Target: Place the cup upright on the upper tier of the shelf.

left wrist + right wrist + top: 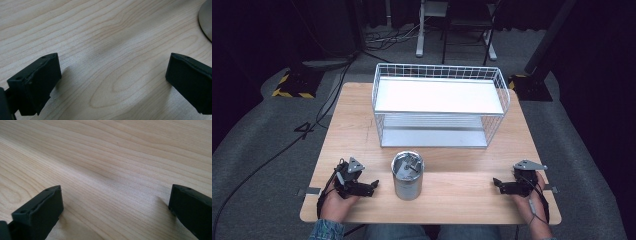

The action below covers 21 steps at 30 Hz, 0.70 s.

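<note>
A silver metal can [408,175] stands upright near the front middle of the wooden table [352,125], its top showing a lid with a pull tab. My left gripper [374,186] rests on the table just left of the can, jaws wide apart and pointing toward it, nothing between them. In the left gripper view the gripper [112,75] is open over bare wood, with the can's base [206,22] at the upper right edge. My right gripper [495,183] lies at the front right, pointing left, well clear of the can. It too is open [115,207] over bare wood.
A white wire basket shelf [439,105] with two tiers stands at the back middle of the table. Beyond the table are a grey floor, cables [307,130] and dark stand bases. The table's front edge runs just below both hands.
</note>
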Available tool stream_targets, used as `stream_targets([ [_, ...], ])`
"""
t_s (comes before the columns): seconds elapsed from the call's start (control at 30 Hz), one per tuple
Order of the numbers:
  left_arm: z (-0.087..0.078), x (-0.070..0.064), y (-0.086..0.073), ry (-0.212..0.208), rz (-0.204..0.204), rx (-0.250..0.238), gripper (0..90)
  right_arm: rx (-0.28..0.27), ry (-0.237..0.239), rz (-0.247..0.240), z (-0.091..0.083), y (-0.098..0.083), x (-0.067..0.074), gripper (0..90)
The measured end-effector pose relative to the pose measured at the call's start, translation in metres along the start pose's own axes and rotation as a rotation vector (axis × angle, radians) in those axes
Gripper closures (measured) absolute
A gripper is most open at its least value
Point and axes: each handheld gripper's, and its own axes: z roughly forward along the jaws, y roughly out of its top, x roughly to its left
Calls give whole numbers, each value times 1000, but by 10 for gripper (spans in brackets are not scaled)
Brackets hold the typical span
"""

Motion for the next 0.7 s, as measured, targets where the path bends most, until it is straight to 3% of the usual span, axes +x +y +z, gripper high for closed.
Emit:
stream_targets([
  [0.47, -2, -2, -2, 22, -24, -1, 0, 0, 0, 0, 0, 0, 0, 0],
  [0.53, -6, -2, -3, 33, -23, -27, 0, 0, 0, 0, 0, 0, 0, 0],
  [0.57, -14, -1, -4, 24, -42, -75, 0, 0, 0, 0, 0, 0, 0, 0],
  [0.6, -14, -1, -4, 24, -42, -75, 0, 0, 0, 0, 0, 0, 0, 0],
  [0.7, -29, -2, -4, -3, -77, -166, 0, 0, 0, 0, 0, 0, 0, 0],
])
